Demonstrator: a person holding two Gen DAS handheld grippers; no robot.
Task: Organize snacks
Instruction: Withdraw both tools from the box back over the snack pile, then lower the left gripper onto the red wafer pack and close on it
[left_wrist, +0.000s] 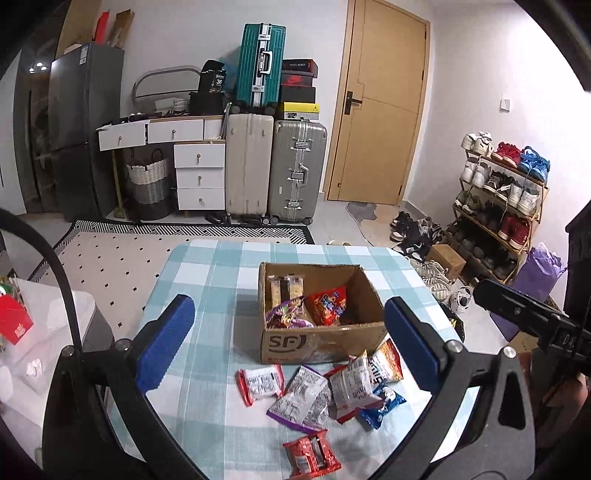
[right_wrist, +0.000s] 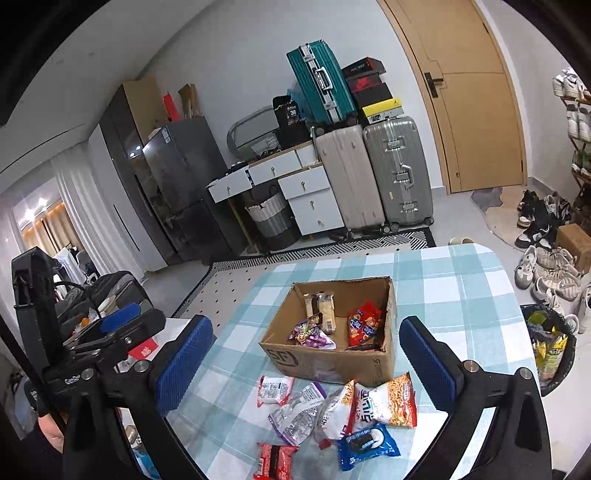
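Note:
An open cardboard box (left_wrist: 321, 341) (right_wrist: 321, 363) stands on the checked tablecloth (left_wrist: 214, 280) (right_wrist: 461, 280). Inside lie a purple pack (left_wrist: 286, 314) (right_wrist: 312, 334), a red pack (left_wrist: 328, 304) (right_wrist: 364, 323) and wafer bars (left_wrist: 286, 288) (right_wrist: 321, 306). Several loose snack packs lie in front of the box: a red-and-white pack (left_wrist: 260, 384) (right_wrist: 275, 389), a purple-edged pack (left_wrist: 301, 400) (right_wrist: 297, 410), an orange noodle pack (left_wrist: 386, 363) (right_wrist: 388, 400), a blue cookie pack (left_wrist: 382, 404) (right_wrist: 367, 445) and a red pack (left_wrist: 312, 454) (right_wrist: 275, 461). My left gripper (left_wrist: 290, 341) and right gripper (right_wrist: 306, 363) hover open and empty above them.
Suitcases (left_wrist: 275, 166) (right_wrist: 373, 173), a white drawer desk (left_wrist: 177, 147), a door (left_wrist: 380, 99) and a shoe rack (left_wrist: 498, 199) stand behind the table. A bin (right_wrist: 550, 343) stands at the table's right. A low white stand (left_wrist: 48, 332) with clutter is at the left.

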